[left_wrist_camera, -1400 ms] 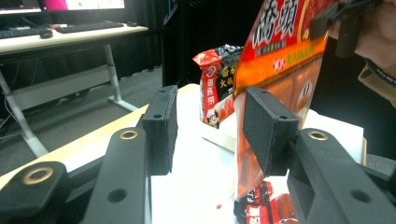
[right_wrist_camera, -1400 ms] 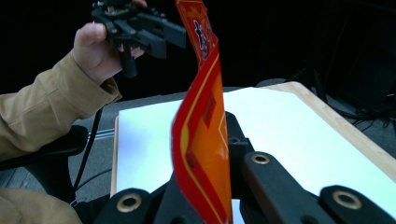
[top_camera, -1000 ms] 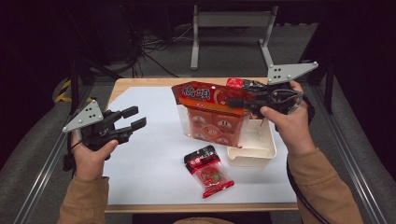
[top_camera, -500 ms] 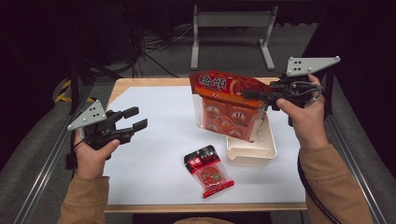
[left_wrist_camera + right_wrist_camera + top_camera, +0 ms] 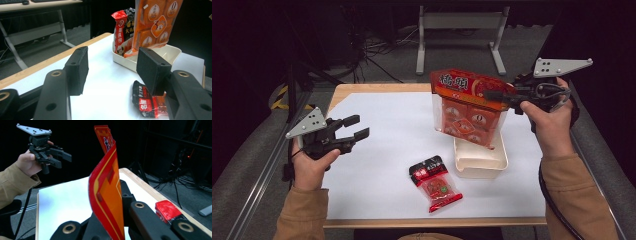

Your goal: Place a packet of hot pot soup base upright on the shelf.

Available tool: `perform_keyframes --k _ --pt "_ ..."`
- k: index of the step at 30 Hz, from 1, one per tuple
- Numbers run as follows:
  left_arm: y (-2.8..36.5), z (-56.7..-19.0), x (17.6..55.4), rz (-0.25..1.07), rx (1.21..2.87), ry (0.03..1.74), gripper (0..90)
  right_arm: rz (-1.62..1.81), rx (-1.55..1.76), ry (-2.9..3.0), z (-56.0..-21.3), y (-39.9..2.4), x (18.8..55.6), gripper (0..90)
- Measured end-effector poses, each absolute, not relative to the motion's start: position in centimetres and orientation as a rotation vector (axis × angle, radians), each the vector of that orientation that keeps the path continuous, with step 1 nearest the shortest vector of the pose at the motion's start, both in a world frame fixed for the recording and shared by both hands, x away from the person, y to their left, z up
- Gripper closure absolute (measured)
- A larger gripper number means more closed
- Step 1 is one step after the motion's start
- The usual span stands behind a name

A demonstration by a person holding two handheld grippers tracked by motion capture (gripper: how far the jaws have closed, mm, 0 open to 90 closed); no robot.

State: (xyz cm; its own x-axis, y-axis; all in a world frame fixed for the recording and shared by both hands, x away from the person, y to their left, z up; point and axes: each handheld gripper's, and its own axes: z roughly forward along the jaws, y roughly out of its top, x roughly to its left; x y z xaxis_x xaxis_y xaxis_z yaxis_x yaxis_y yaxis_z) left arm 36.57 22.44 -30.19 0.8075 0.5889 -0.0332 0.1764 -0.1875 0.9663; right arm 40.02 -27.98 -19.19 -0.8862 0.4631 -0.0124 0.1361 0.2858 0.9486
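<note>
The right tongs [image 5: 492, 95] are clamped on the top edge of the big orange snack bag [image 5: 467, 112], pinching its red header flat between the pads. The bag hangs below and to the left of those tongs, its lower end just over the cream tray [image 5: 479, 162], which sits on the counter [image 5: 377, 130] beneath the right hand [image 5: 549, 125]. From the right gripper view the bag's header [image 5: 106, 192] stands up on edge right between the jaws, curling as it rises. In the left gripper view a second, red and black packet [image 5: 122, 32] stands in the tray's far end, behind the hanging bag [image 5: 155, 22].

Over on the other side, the left tongs [image 5: 357, 127] hover above the white sheet, well apart from the bag. Their jaws have just been opening, nothing between them, pads released. Looking along them, the small red pouch [image 5: 150, 105] lies flat on the counter just beyond the right-hand pad, with the tray [image 5: 172, 52] farther ahead. In the high view that pouch [image 5: 435, 182] sits between the two hands, nearer the tray than the left tongs.
</note>
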Motion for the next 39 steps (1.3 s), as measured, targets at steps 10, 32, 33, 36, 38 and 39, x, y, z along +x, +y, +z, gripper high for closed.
perform_keyframes --k 10,32,33,36,38,39 --pt "22.7 -30.2 36.6 0.416 1.747 0.603 44.0 1.614 0.591 2.246 -19.4 -29.2 40.1 89.8" --pt "22.5 -30.5 36.8 0.411 1.757 0.598 42.4 1.597 0.763 2.147 -21.7 -30.6 40.7 89.8" --pt "22.5 -30.5 36.8 0.410 1.757 0.598 42.4 1.600 0.770 2.142 -21.8 -30.7 40.7 89.8" --pt "22.6 -30.5 36.9 0.410 1.761 0.600 42.4 1.596 0.784 2.136 -22.2 -30.9 40.6 89.7" --pt "22.6 -30.6 36.9 0.410 1.762 0.601 42.3 1.589 0.794 2.136 -22.4 -30.9 40.5 89.7" --pt "22.6 -30.6 36.9 0.409 1.763 0.603 42.3 1.585 0.795 2.134 -22.5 -30.9 40.5 89.7"
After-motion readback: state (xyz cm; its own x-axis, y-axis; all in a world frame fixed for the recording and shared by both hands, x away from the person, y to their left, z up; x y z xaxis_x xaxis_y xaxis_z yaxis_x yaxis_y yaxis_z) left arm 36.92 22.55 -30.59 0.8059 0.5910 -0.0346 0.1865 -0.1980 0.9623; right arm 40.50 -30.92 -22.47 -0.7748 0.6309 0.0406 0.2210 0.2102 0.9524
